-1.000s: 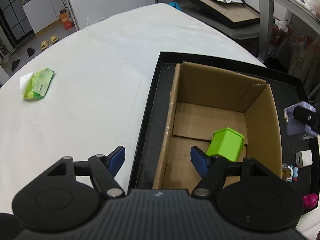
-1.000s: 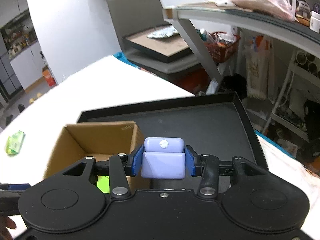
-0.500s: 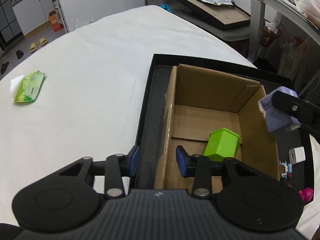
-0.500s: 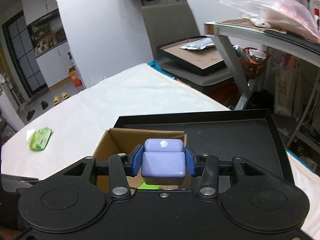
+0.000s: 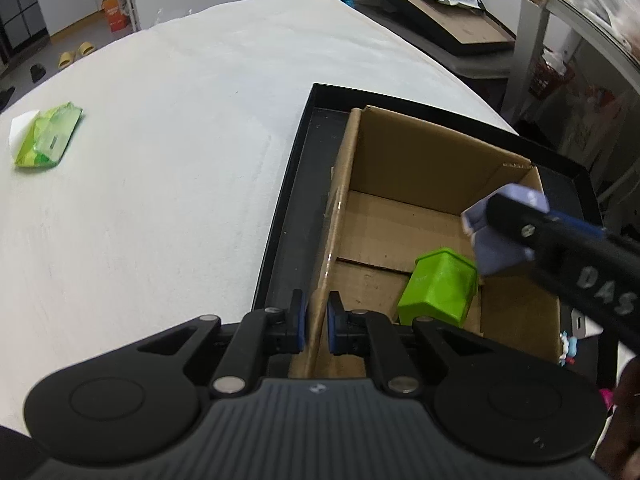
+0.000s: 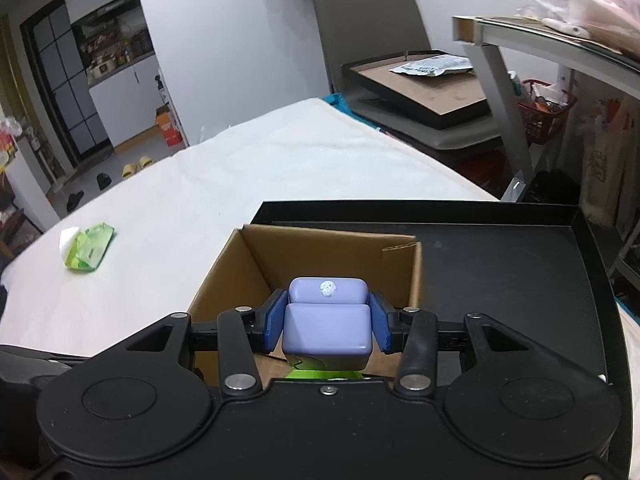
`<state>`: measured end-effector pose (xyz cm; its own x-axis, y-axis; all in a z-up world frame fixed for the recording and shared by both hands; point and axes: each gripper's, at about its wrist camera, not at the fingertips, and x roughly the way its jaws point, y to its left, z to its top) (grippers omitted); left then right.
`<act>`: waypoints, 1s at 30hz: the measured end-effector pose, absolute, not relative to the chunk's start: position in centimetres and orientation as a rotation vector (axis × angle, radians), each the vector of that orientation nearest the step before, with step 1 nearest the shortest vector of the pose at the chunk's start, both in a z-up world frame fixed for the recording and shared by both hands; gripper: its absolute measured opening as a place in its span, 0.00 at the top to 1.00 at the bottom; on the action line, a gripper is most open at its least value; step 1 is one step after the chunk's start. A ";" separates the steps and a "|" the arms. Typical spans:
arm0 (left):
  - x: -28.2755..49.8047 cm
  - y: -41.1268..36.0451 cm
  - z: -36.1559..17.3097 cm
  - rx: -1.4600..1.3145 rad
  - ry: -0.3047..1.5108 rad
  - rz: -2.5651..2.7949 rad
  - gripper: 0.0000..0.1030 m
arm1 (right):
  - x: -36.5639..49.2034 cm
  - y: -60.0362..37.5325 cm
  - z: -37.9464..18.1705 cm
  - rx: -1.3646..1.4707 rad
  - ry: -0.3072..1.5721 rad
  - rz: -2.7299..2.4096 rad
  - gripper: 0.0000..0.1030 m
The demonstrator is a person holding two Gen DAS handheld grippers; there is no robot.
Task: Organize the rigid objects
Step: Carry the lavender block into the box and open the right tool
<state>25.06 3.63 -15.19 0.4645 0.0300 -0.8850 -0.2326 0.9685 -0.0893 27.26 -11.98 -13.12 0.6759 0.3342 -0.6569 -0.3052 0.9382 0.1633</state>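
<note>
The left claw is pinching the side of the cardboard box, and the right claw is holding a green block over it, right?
Almost. The left gripper does pinch the cardboard box wall, but the right gripper holds a purple block, not a green one. The green block already lies inside the box. The right wrist view shows the purple one between the fingers.

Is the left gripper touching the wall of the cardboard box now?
Touching. In the left wrist view, the left gripper straddles the near-left wall of the cardboard box; its blue pads press the cardboard edge from both sides, with no gap visible.
</note>
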 end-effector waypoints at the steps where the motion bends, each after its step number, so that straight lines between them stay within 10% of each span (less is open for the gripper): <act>1: 25.0 3.7 -15.2 -0.217 1.077 0.167 0.90 | 27.3 -11.7 -13.3 0.036 0.750 0.363 0.58; 30: 25.3 2.2 -15.1 -0.160 1.101 0.213 0.83 | 26.4 -14.9 -12.5 0.071 0.694 0.218 0.30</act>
<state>25.30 2.15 -15.12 0.4357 0.0910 -0.8955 -0.2494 0.9681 -0.0230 26.44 -14.91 -12.52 0.7467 0.2227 -0.6268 -0.1753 0.9749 0.1375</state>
